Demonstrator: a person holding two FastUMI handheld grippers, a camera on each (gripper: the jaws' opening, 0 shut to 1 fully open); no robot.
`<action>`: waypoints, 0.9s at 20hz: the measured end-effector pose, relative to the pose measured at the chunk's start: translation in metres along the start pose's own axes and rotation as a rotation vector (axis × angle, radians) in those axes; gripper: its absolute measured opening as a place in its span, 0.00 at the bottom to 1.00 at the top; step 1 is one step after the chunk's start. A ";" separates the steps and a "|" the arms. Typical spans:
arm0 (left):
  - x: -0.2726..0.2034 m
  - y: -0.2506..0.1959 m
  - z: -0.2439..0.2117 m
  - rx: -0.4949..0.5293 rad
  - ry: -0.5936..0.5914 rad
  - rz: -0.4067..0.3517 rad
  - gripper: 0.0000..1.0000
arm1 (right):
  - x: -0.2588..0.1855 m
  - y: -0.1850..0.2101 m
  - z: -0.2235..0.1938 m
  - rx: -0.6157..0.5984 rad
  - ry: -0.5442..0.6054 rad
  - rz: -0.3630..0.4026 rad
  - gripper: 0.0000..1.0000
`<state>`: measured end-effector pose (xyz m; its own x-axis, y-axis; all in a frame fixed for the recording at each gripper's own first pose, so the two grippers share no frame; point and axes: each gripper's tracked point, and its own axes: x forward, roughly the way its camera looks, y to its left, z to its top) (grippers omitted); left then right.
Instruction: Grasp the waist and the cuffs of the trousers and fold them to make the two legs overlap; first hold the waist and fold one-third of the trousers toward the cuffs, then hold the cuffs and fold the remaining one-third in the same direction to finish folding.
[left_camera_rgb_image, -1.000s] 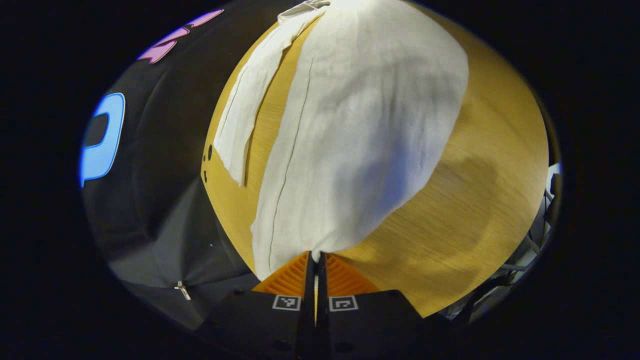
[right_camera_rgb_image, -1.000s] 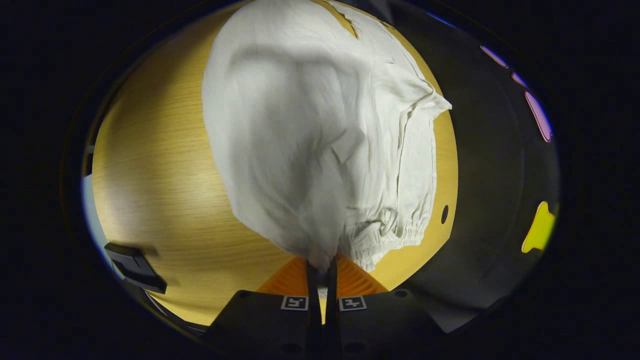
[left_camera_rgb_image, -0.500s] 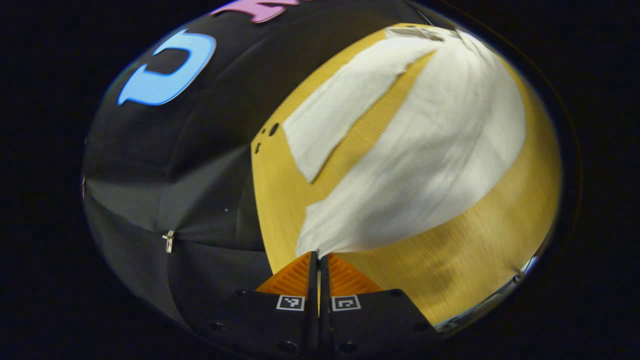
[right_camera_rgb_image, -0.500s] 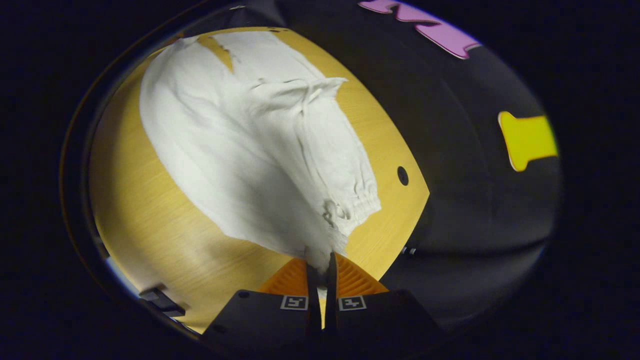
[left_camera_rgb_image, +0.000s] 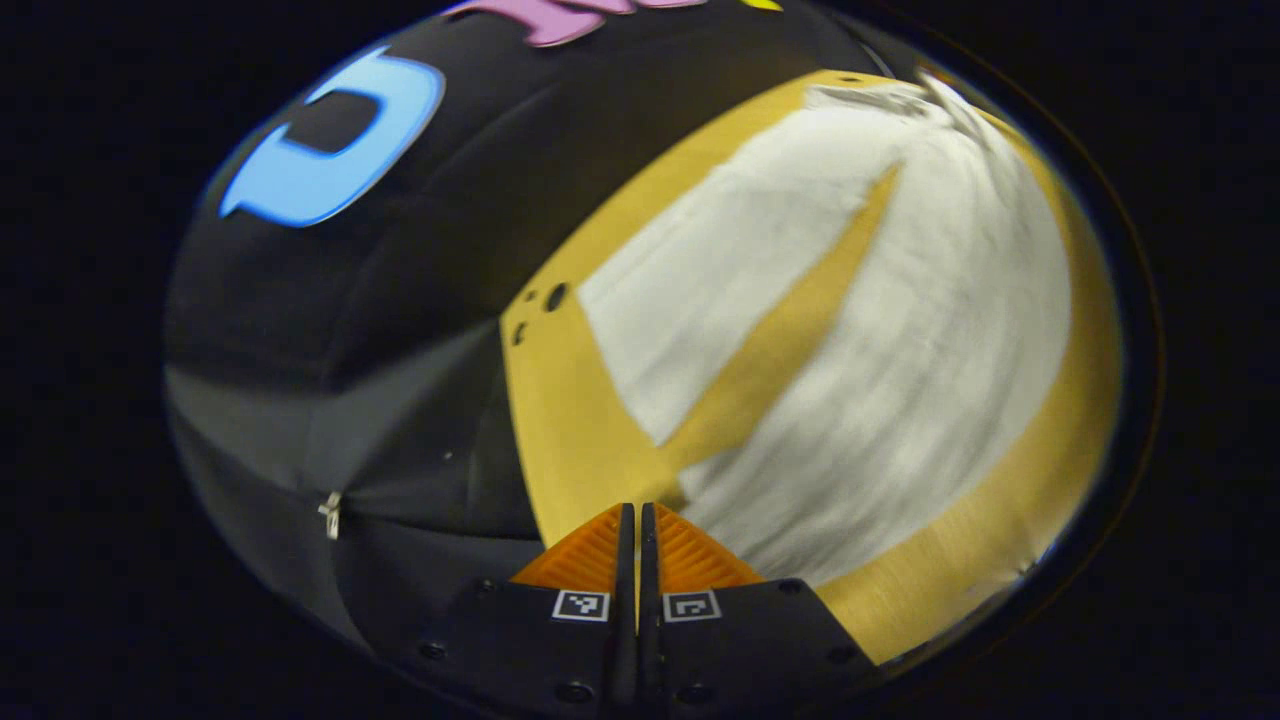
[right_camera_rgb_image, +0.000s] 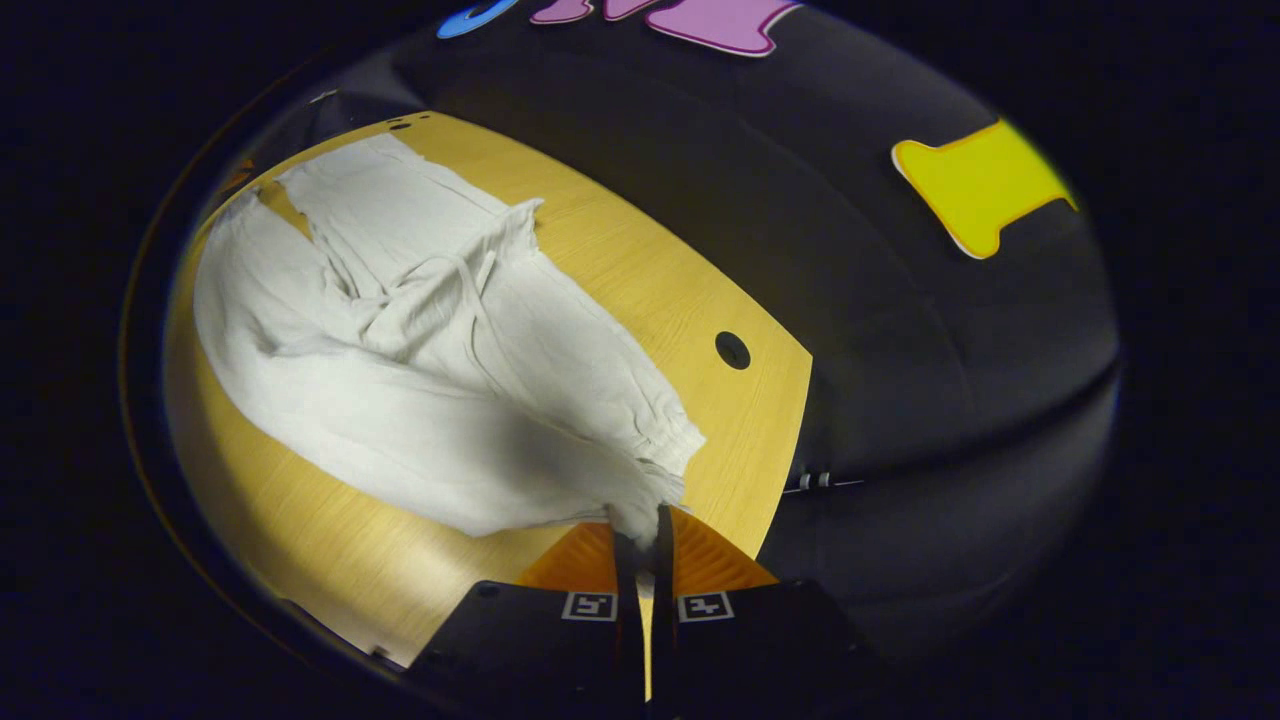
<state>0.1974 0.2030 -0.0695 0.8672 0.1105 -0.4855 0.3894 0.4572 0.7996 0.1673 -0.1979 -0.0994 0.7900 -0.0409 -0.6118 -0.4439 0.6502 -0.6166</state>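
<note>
White trousers (left_camera_rgb_image: 920, 350) lie spread on the wooden table (left_camera_rgb_image: 570, 440), blurred by motion. One leg (left_camera_rgb_image: 710, 300) rests flat near the table's far edge, and a wedge of bare wood parts it from the leg I hold. My left gripper (left_camera_rgb_image: 637, 508) is shut, and that leg's cuff corner meets its tip on the right side. In the right gripper view the trousers (right_camera_rgb_image: 400, 400) lie rumpled, with the drawstring (right_camera_rgb_image: 470, 290) loose on top. My right gripper (right_camera_rgb_image: 640, 512) is shut on the gathered waistband, close above the table (right_camera_rgb_image: 640, 270).
The black booth wall hangs right behind the table's far edge. A round cable hole (right_camera_rgb_image: 732, 350) sits near the table corner by the waistband. Small holes (left_camera_rgb_image: 555, 296) mark the other corner by the cuffs. A metal clip (left_camera_rgb_image: 328, 512) hangs on the wall cloth.
Both grippers have come down and swung toward the wall with the cloth. The lifted, billowing leg now lies nearly flat, and the gap to the other leg has narrowed.
</note>
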 end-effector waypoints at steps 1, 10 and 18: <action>-0.003 -0.019 -0.006 0.085 0.008 -0.073 0.06 | 0.000 0.005 -0.002 -0.031 0.001 0.008 0.07; 0.012 -0.065 0.000 0.391 0.031 -0.066 0.69 | 0.002 0.017 -0.010 -0.091 0.028 0.021 0.07; 0.042 -0.052 0.024 0.281 -0.009 0.025 0.05 | 0.001 0.023 -0.012 -0.088 0.039 0.021 0.07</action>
<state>0.2212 0.1628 -0.1229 0.8800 0.1101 -0.4621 0.4373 0.1918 0.8786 0.1526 -0.1922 -0.1199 0.7637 -0.0591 -0.6429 -0.4967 0.5824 -0.6435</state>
